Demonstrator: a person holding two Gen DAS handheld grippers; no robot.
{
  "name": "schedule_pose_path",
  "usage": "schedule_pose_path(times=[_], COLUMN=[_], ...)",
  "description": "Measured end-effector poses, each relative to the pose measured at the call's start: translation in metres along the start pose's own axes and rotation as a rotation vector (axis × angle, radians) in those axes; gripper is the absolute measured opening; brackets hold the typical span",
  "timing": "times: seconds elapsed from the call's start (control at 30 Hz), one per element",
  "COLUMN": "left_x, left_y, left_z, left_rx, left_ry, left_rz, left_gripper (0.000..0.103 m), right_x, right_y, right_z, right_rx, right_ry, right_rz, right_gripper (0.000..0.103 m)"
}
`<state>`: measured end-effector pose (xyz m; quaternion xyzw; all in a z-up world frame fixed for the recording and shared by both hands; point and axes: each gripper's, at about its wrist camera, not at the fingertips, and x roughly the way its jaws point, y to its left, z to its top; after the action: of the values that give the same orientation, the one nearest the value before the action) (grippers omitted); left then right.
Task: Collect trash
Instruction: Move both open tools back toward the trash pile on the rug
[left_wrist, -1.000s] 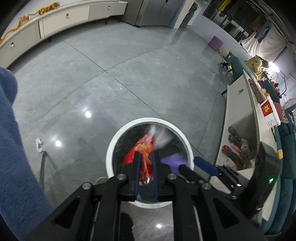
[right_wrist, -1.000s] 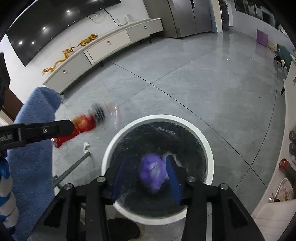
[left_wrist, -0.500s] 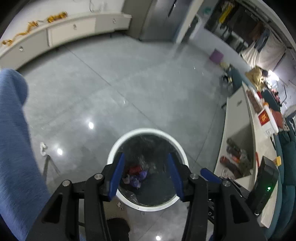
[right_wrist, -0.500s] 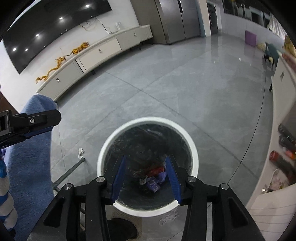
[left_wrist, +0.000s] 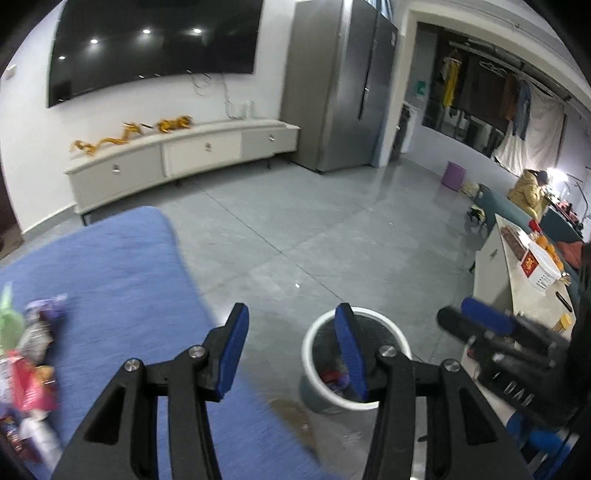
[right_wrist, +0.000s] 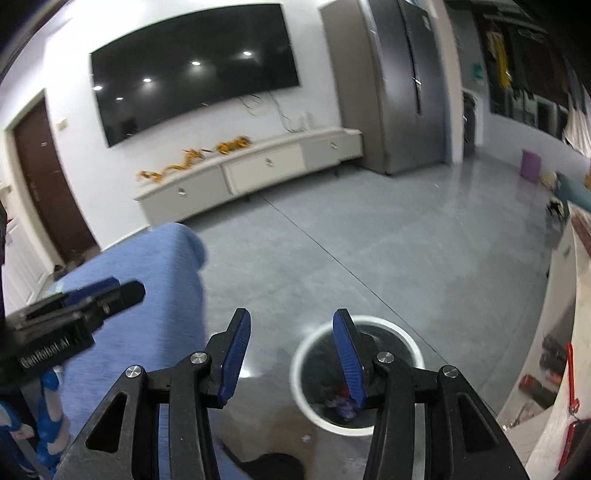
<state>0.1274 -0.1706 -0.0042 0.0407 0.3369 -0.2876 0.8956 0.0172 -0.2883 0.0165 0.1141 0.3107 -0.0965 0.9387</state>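
A white round bin (left_wrist: 391, 332) with a black liner stands on the grey floor, with red and purple wrappers (left_wrist: 336, 378) in it; it also shows in the right wrist view (right_wrist: 406, 338). My left gripper (left_wrist: 291, 350) is open and empty, raised above the blue cloth's edge and the bin. My right gripper (right_wrist: 291, 354) is open and empty above the bin. Several wrappers (left_wrist: 29, 354) lie on the blue cloth (left_wrist: 110, 280) at the far left. The right gripper (left_wrist: 491, 328) shows at the right of the left view.
A white TV cabinet (left_wrist: 177, 155) runs along the far wall under a black screen (left_wrist: 147, 40). A grey fridge (left_wrist: 336, 88) stands beside it. A white counter (left_wrist: 517, 280) with boxes is at the right. A brown stain (left_wrist: 291, 417) marks the cloth's near corner.
Both grippers let go of their wrappers, red and purple, into the bin. Both have since lifted and tilted up and left, so the room and blue cloth show.
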Motion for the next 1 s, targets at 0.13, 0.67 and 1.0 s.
schedule_pose_path(times=[0.13,0.67,1.0], left_x=[-0.046,-0.157,-0.13], left_y=[0.042,0.231,0.286], left_z=[-0.012,-0.121,-0.162], left_rx=[-0.035,-0.232,-0.349], left_ry=[-0.051,-0.08,0.006], left_rz=[0.075,0.455,0.335], left_gripper=[0.047,0.053,0.052], right_x=[-0.017,0.014,0.078], right_y=[0.051,0.216,0.29], right_z=[0.009,-0.023,-0.053], right_rx=[-0.064,-0.271,-0.325], right_ry=[-0.033,0.098,0.272], right_rz=[0.071,0.351,0.442], right_gripper=[0.044,0.047,0.047])
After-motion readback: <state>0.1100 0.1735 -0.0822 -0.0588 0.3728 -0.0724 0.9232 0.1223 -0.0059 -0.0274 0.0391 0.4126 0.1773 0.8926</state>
